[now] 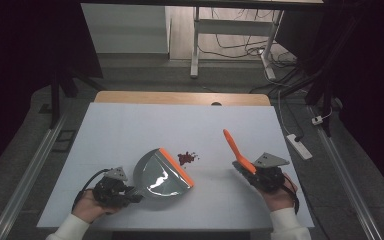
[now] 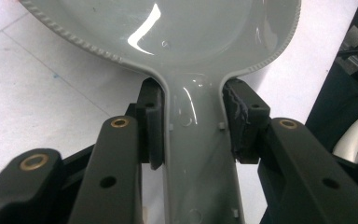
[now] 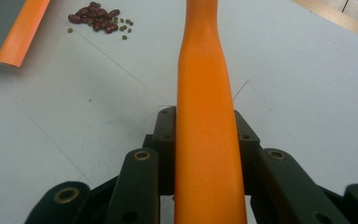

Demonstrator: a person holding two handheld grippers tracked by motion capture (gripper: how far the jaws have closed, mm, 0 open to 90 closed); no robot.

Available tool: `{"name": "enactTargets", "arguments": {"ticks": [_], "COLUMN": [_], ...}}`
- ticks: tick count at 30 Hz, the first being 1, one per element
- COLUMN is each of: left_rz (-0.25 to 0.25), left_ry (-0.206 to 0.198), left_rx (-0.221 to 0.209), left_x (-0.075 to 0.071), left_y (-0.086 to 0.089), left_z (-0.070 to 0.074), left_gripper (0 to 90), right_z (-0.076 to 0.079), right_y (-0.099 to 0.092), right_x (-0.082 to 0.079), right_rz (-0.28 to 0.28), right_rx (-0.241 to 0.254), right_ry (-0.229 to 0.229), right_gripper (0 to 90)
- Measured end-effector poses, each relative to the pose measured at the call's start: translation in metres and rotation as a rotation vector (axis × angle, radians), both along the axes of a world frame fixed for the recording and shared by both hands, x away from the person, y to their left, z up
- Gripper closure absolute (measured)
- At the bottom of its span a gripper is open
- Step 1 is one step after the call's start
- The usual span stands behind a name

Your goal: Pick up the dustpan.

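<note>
Oddly, the far end of the orange handle [image 3: 207, 135] runs out of the top of the right gripper view, and its near end is hidden under the right gripper [image 1: 261, 172] in the high view, so whatever head it carries cannot be made out. The right gripper's jaws press on both sides of that handle, gripping it; the handle rises tilted, up and away toward the table's middle. The grey dustpan [image 1: 160, 176] has its handle clamped between the jaws of the left gripper [image 1: 116, 189]; in the left gripper view the pads [image 2: 154, 123] sit tight against the handle's two sides, and the pan's bowl is cut off at the top edge. The pan's orange lip [image 1: 176, 167] faces a small heap of dark red beans [image 1: 186, 158], which lies just beside it on the table, apart from the lip. In the right gripper view a few small green grains [image 3: 122, 26] are scattered among and around the beans; from above they are too small to tell. The heap sits between the dustpan and the orange handle, nearer the dustpan. The table [image 1: 130, 130] has a white top with a strip of bare wood at its far edge. Beyond it stand a white desk frame [image 1: 196, 45] and loose cables on a grey floor; a white power strip [image 1: 298, 145] lies on the floor to the right, and the sides of the room are dark
</note>
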State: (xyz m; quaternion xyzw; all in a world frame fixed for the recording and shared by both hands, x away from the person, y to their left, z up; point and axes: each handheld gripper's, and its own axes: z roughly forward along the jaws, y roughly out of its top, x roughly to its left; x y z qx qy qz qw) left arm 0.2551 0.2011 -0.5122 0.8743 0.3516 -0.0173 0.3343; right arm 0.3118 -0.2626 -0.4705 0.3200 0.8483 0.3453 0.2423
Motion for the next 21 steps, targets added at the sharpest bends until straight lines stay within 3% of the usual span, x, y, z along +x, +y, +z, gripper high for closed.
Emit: {"name": "enactTargets", "arguments": {"ticks": [10, 21], "left_rz": [-0.002, -0.004], "left_ry": [0.021, 0.046], "left_rx": [0.008, 0.005], "left_x": [0.005, 0.009], "left_y": [-0.004, -0.008], "left_z": [-0.004, -0.007], "left_gripper": [61.3, 61.3], "right_z": [0.002, 0.002], "right_y": [0.012, 0.043], "right_x": [0.006, 0.026], "right_rz": [0.018, 0.062], "right_rx": [0.008, 0.037], "right_ry": [-0.012, -0.018], "right_gripper": [70.4, 70.5]}}
